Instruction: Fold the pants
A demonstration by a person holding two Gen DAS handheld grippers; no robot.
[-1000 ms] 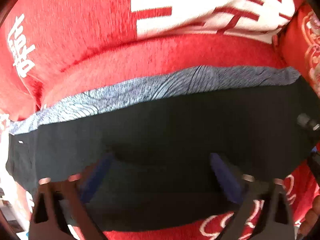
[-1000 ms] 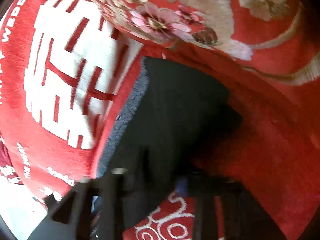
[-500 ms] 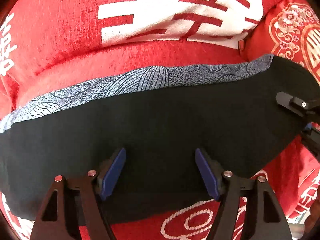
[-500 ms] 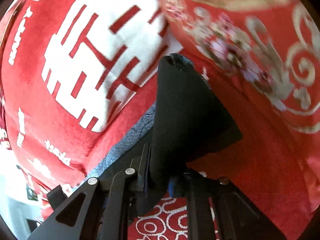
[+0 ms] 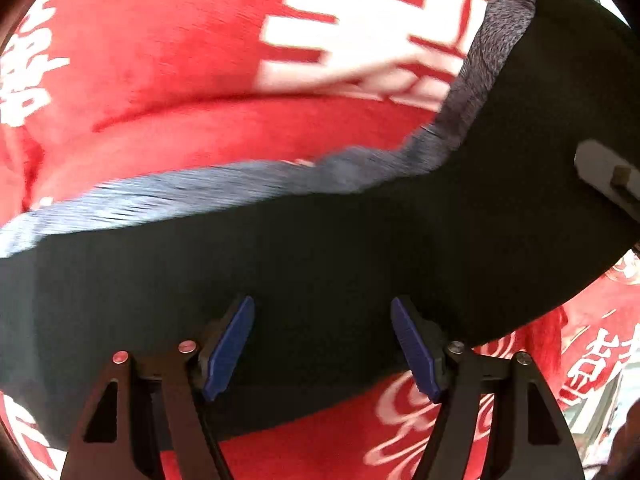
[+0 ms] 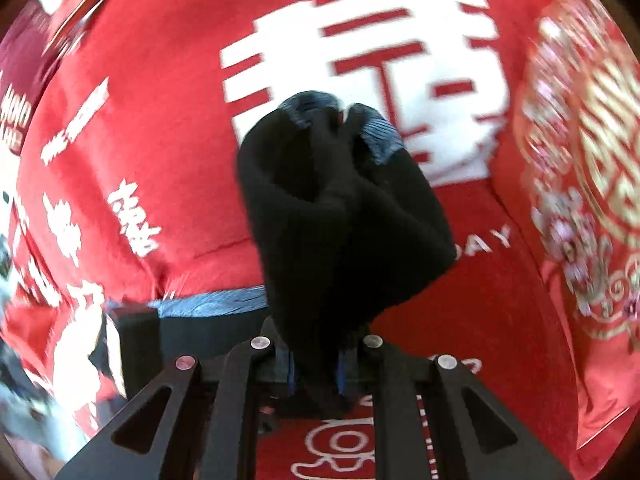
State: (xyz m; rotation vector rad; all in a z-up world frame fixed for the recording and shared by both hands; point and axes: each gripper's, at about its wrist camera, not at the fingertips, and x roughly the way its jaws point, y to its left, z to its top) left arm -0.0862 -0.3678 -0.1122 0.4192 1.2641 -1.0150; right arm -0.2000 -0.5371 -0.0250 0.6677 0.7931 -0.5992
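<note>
Above the red plush blanket with white characters (image 6: 152, 128), right gripper (image 6: 316, 376) has lifted the black fabric pants (image 6: 340, 216), clamped; left gripper (image 5: 322, 344) stays apart, empty; fold-over starting.

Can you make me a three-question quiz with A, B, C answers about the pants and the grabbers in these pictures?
1. What do the pants lie on?
A red blanket
B wooden floor
C glass table

2. What colour are the left gripper pads?
A yellow
B blue
C white

3. What is the right gripper doing?
A standing wide open
B pinching the pants
C holding a cup

Answers: 1 A, the red blanket shows all around them. 2 B, both pads are blue. 3 B, black cloth bunches up between its closed fingers.
</note>
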